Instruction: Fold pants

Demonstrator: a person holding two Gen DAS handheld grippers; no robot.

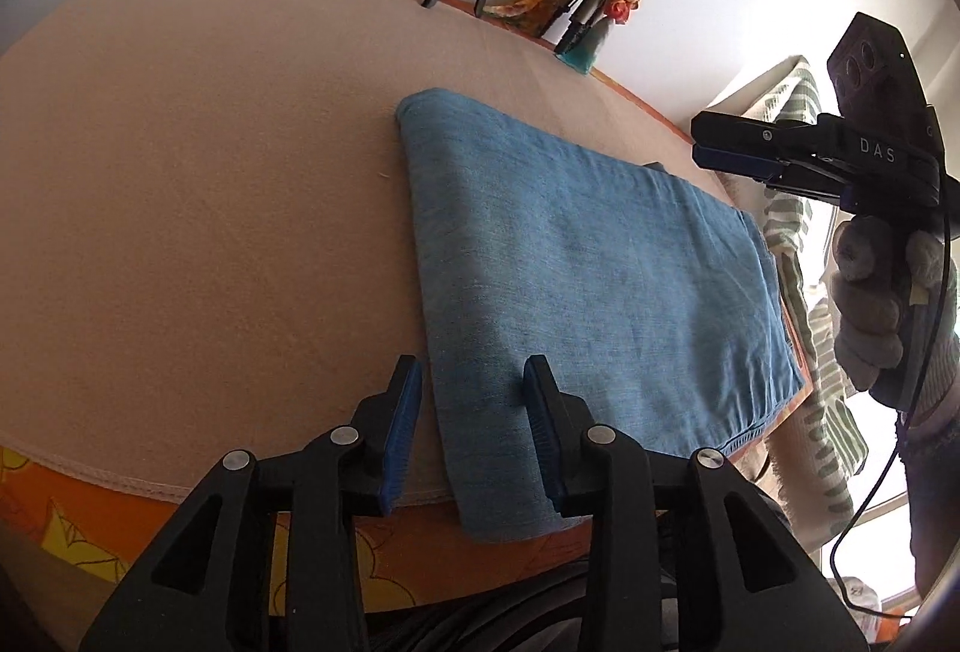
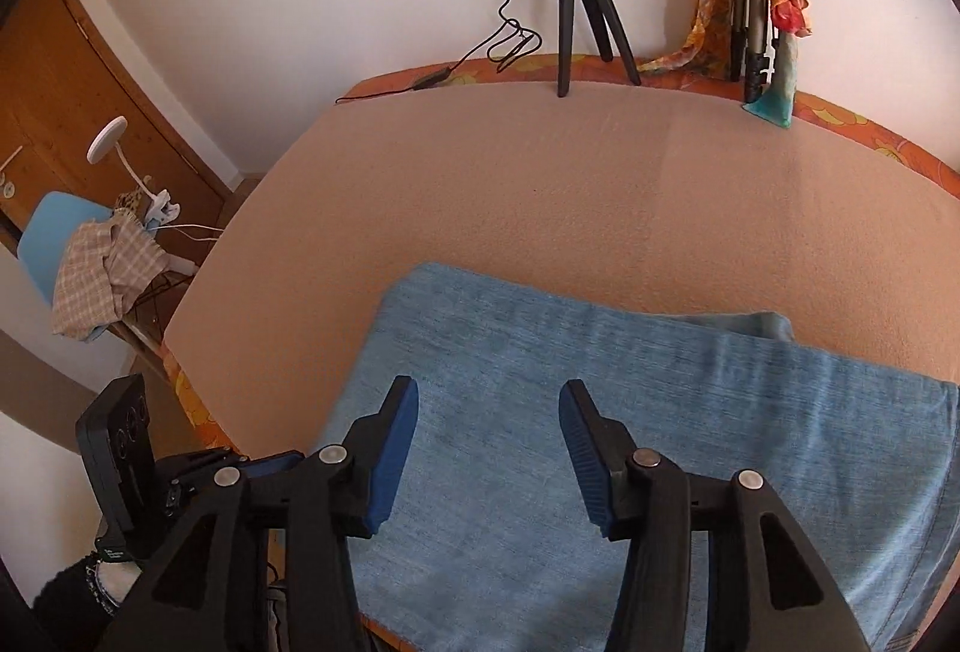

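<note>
Left wrist view: the blue denim pants (image 1: 588, 268) lie as a flat folded rectangle on the peach fleece-covered table (image 1: 198, 208), so the folding looks largely done; the left gripper (image 1: 471, 382) hangs wide-jawed and empty over their near left edge. Right wrist view: the right gripper (image 2: 486, 412), jaws wide and empty, hovers above the pants' soft, faintly ribbed weave, stacked layers showing at the far edge.

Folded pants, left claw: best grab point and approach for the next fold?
Judging by the pose: take the pants at the near left corner, overhanging the table edge. Come from the front; the open left claw already straddles that long edge, and the overhang would let one finger slide underneath.
</note>
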